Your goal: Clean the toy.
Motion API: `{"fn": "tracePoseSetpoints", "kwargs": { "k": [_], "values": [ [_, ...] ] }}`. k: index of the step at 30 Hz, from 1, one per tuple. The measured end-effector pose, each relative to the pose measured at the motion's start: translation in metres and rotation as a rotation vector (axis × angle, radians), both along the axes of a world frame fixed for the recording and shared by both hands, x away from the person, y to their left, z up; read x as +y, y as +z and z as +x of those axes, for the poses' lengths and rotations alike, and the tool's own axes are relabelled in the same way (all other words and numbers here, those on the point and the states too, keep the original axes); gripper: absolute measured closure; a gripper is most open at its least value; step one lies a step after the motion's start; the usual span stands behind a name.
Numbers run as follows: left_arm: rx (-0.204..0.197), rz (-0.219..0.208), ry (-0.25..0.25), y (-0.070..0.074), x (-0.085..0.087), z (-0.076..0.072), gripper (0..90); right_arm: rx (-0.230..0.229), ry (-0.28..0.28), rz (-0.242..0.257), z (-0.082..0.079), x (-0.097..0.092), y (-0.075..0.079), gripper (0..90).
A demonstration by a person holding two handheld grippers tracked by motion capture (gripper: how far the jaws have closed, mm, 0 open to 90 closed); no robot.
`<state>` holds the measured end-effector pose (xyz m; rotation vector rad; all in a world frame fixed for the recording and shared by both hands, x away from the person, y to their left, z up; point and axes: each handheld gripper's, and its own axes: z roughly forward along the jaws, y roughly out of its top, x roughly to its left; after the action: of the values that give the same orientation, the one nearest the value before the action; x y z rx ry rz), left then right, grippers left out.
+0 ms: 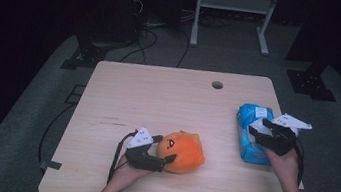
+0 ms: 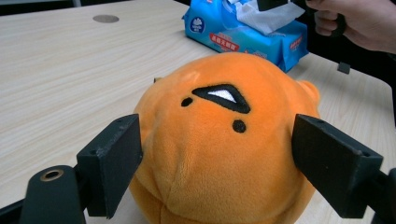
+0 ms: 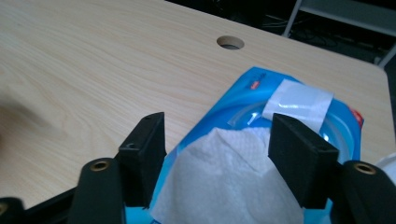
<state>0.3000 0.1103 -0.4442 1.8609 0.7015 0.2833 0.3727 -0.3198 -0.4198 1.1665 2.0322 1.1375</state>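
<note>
Resting on the tabletop (image 1: 158, 94) near its front edge, the orange plush toy (image 1: 182, 151) sits between the jaws of the left gripper (image 1: 168, 159); the jaws stand apart on either side of it, and whether the pads press the plush cannot be told. At the right edge lies a blue wipes pack (image 1: 249, 137). The right gripper (image 1: 256, 130) hangs over it, jaws apart around a white wipe (image 3: 229, 182) sticking up from the opening.

Table (image 1: 168, 96) evenly lit from above; surroundings dark; soft shadows; slight blur.
</note>
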Motion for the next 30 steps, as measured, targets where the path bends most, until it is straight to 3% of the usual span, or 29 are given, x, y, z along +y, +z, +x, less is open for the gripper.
{"fn": "tracePoseSetpoints", "kwargs": {
  "k": [5,12,15,22,25,30],
  "values": [
    [0.0,0.012,-0.013,-0.002,-0.001,-0.001,17.0,0.024,-0.024,0.003,0.0,-0.006,-0.013,44.0],
    [-0.003,0.017,-0.014,-0.002,0.0,-0.002,17.0,0.025,-0.068,0.049,-0.004,-0.015,-0.021,73.6],
    [-0.003,0.017,-0.011,-0.002,-0.001,-0.003,17.0,0.032,-0.064,0.073,-0.004,-0.02,-0.022,82.2],
    [-0.009,0.029,-0.018,-0.002,0.0,-0.004,17.1,0.038,-0.051,0.13,-0.006,-0.028,-0.016,86.7],
    [-0.013,0.035,-0.019,-0.002,0.001,-0.005,17.0,0.008,-0.021,0.167,-0.014,-0.029,-0.003,87.4],
    [-0.02,0.043,-0.025,-0.002,0.001,-0.005,17.1,-0.033,0.044,0.168,-0.028,-0.02,0.017,87.5]
  ]
}}
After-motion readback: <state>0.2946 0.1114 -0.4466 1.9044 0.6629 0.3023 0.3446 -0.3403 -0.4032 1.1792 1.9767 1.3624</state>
